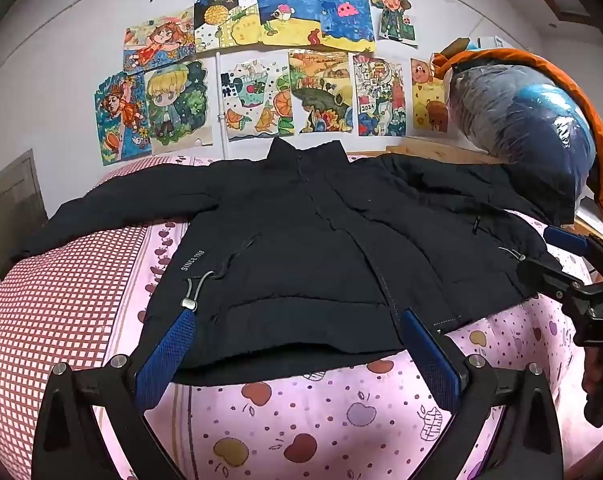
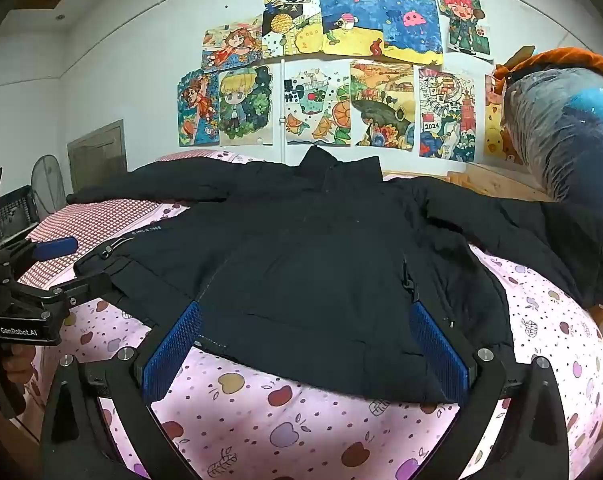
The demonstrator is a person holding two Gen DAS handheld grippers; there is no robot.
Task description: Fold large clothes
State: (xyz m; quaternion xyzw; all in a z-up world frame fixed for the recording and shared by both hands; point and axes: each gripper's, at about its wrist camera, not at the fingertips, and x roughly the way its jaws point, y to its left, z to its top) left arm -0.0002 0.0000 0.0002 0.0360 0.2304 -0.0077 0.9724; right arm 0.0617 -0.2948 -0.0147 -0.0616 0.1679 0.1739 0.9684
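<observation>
Bulk is the worry: the black padded jacket (image 1: pixel 301 240) lies spread face-up on the pink bedsheet (image 1: pixel 321 408), and with the left gripper (image 1: pixel 297 344) and right gripper (image 2: pixel 307 344) both gaping at its hem, any shallow pinch could slip.

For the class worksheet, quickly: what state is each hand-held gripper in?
Left hand-held gripper: open, holding nothing.
Right hand-held gripper: open, holding nothing.

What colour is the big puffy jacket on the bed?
Black puffy jacket; clearest in left wrist view.
</observation>
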